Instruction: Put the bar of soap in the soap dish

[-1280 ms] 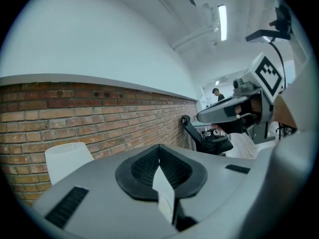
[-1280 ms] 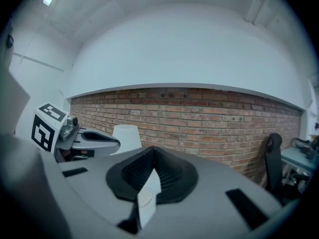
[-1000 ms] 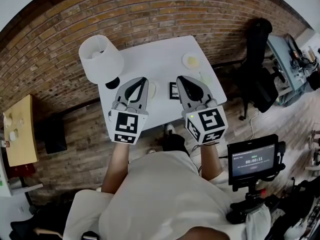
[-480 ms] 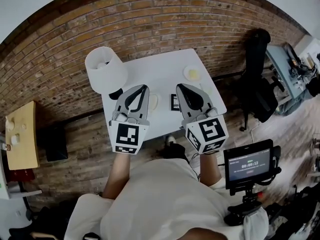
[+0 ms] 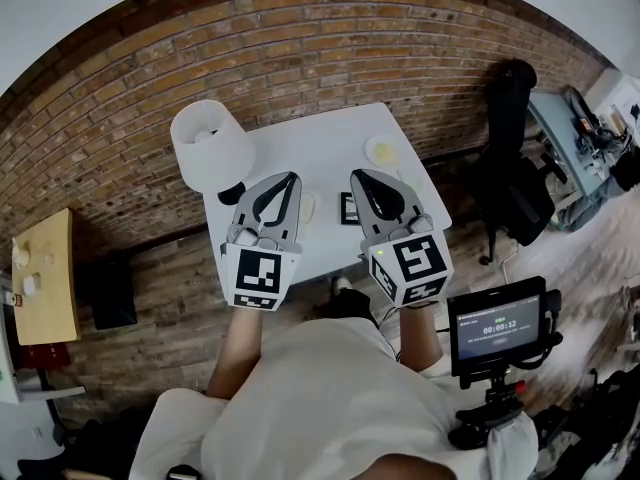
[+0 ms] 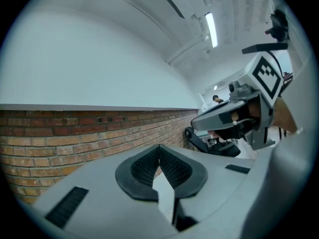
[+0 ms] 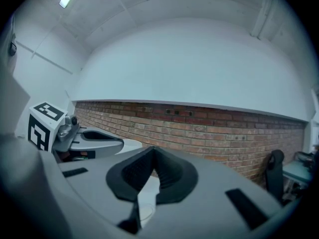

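Note:
On the white table (image 5: pixel 330 133), at its far right, a small round white dish (image 5: pixel 385 150) holds something pale yellow that looks like the soap. A second pale oval thing (image 5: pixel 308 206) lies half hidden beside my left gripper; I cannot tell what it is. My left gripper (image 5: pixel 289 177) and right gripper (image 5: pixel 357 175) hang side by side over the table's near half, both held level. The left gripper (image 6: pixel 159 147) is shut with nothing between its pads. The right gripper (image 7: pixel 153 150) is shut too and holds nothing. Neither touches the dish.
A white lamp (image 5: pixel 210 146) stands at the table's left corner. A small black-framed square (image 5: pixel 346 208) lies between the grippers. A brick wall (image 5: pixel 300 48) runs behind the table. A black chair (image 5: pixel 515 158) and a screen on a stand (image 5: pixel 497 323) are at the right.
Both grippers have risen a little over the table, still side by side and still shut. The view has shifted slightly, so the table sits lower in the picture.

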